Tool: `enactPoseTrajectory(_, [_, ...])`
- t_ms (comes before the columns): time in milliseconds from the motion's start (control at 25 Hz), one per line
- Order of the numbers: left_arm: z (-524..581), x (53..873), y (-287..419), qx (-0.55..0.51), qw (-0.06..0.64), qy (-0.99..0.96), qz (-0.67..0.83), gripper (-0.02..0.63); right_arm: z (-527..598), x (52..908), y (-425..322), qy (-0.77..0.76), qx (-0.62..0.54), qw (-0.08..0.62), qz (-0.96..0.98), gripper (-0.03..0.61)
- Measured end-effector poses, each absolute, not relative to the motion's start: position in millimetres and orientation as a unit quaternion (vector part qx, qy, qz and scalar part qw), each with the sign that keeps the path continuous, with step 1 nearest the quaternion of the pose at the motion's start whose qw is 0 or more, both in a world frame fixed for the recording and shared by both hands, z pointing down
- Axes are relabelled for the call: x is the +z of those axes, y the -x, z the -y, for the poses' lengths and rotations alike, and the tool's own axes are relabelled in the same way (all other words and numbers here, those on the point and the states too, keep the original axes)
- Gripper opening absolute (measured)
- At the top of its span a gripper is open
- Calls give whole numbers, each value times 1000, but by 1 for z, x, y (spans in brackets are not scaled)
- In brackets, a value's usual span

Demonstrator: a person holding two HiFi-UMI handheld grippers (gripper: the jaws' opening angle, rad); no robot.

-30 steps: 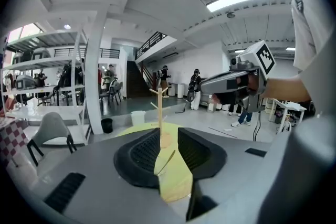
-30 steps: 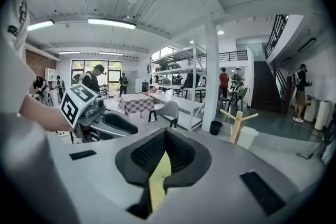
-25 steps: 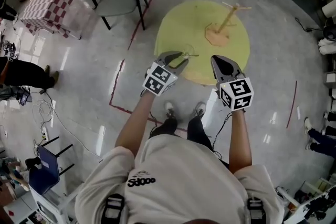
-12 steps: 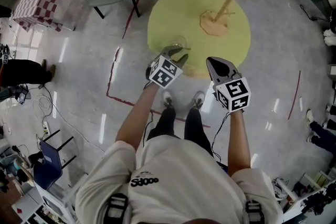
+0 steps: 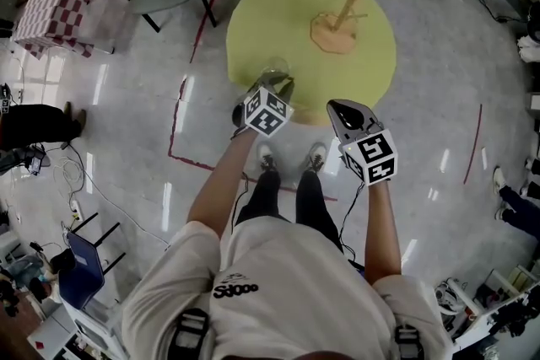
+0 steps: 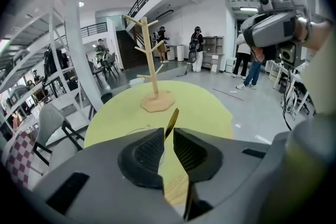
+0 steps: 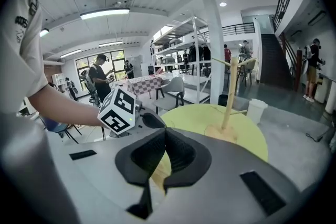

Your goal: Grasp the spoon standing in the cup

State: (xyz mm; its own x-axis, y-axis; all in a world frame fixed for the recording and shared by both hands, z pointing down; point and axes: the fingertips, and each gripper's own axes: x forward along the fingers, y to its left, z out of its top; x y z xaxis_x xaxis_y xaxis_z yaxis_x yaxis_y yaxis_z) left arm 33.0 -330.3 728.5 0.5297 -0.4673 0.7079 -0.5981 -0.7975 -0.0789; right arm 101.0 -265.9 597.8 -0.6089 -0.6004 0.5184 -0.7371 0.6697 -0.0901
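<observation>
In the head view the spoon cannot be made out. The clear cup [image 5: 274, 67] is only faintly seen there, at about 8 o'clock from the centre of the round yellow table [image 5: 253, 21], and is partly covered by the left gripper [image 5: 278, 81].

The spoon [image 6: 172, 119] is shown only in the left gripper view. Its golden handle rises toward 1 o'clock between the jaws, and its lower part and the cup's contents are hidden behind them. The left gripper [image 6: 168, 132] is seen with its jaws closing, and a narrow gap is left around the handle. Whether the pads touch it cannot be told.

The right gripper [image 7: 165, 131] is seen with its tips pressed together and nothing between them. It is held off the table's edge at 5 o'clock.

A wooden branched stand [image 5: 342, 17] is placed at 1 o'clock on the table.
</observation>
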Motion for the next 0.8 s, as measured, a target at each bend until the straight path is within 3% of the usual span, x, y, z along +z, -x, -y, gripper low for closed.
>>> enactPoseTrajectory(800, [343, 679, -18, 355, 61, -858, 365, 31, 293, 540, -116, -407, 107, 189, 887, 18])
